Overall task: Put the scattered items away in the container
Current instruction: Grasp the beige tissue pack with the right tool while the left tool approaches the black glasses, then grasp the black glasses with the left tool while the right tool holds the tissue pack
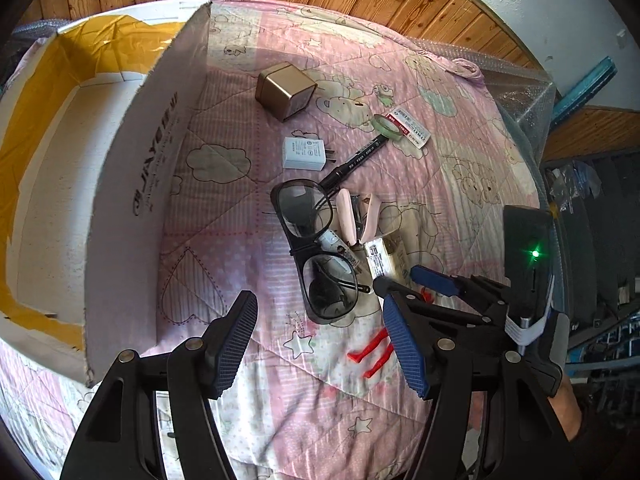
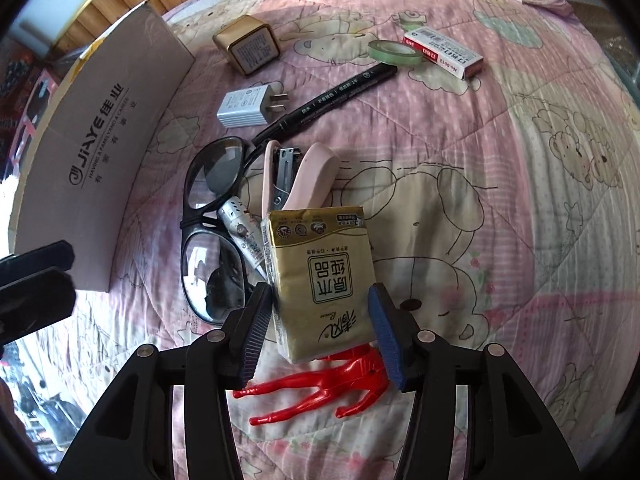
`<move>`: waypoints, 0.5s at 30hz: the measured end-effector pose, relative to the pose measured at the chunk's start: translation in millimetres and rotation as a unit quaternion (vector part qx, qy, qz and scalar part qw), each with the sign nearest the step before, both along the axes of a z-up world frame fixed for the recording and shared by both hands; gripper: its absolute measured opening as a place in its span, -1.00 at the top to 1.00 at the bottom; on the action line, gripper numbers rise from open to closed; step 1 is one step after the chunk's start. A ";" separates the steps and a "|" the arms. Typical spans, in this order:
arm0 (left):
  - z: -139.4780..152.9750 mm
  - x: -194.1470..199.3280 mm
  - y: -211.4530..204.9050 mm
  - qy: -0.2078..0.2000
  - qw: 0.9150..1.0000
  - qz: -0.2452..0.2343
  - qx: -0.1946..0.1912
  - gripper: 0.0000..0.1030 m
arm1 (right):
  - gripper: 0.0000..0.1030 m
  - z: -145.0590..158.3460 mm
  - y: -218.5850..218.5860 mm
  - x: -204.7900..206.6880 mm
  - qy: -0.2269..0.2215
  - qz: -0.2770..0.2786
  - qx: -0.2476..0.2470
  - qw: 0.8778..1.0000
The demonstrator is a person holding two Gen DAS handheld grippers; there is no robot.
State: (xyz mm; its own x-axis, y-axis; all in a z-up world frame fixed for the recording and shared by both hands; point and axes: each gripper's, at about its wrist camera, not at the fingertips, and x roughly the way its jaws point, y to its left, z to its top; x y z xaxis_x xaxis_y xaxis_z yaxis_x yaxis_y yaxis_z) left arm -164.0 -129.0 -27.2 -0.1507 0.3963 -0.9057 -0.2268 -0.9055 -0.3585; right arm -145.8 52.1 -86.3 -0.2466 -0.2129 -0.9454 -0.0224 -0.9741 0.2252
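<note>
On the quilt (image 1: 248, 240), the cardboard box (image 1: 132, 184) holds only yellow plastic lining (image 1: 36, 128).

Soft daylight; strong fisheye bending; dark vignetted corners

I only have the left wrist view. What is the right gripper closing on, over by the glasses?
Observer: A yellow tissue pack. The right gripper has a finger against each long side.
Operator: And the red bits below it?
Observer: They are one red plastic figure lying flat, with its upper part hidden under the pack.
Operator: Is the pink thing a stapler?
Observer: Yes, the pink stapler is hinged open, with its metal staple tray exposed.
</note>
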 end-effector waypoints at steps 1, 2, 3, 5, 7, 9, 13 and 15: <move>-7.4 -4.7 2.9 -0.008 1.000 0.003 0.003 -0.29 | -0.07 -0.7 2.9 0.0 0.001 -0.002 -0.006 1.000; -15.2 -9.3 5.4 -0.016 1.000 0.007 0.003 -0.29 | -0.08 -1.2 5.2 0.0 0.001 -0.005 -0.012 1.000; -22.9 -13.6 7.5 -0.026 1.000 0.011 0.004 -0.29 | -0.11 -2.1 7.3 -0.2 0.000 -0.009 -0.016 1.000; -37.4 -21.4 11.0 -0.042 0.999 0.021 0.013 -0.29 | -0.14 -4.8 11.9 -0.9 -0.005 -0.016 -0.023 1.000; -50.6 -28.1 15.5 -0.055 0.998 0.027 0.015 -0.29 | -0.14 -8.2 14.2 -1.4 -0.012 -0.021 -0.025 0.999; -63.5 -33.4 19.6 -0.062 0.998 0.029 0.001 -0.29 | -0.14 -14.8 16.5 -1.2 -0.026 -0.023 -0.018 0.999; -86.6 -38.8 18.6 -0.067 0.997 0.035 -0.020 -0.41 | -0.10 -17.5 21.7 1.4 -0.027 -0.025 -0.028 0.999; -91.0 -39.1 13.4 -0.063 0.997 0.043 0.000 -0.47 | -0.09 -16.3 24.0 0.8 -0.026 -0.030 -0.030 0.999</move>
State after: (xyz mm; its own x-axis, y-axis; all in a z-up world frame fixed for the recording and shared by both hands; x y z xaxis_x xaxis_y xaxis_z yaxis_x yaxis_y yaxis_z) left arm -203.1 -115.6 -118.2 -0.0688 0.3875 -0.9193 -0.1011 -0.9195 -0.3800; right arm -144.9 76.0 -102.6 -0.2114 -0.2557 -0.9434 -0.0926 -0.9556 0.2797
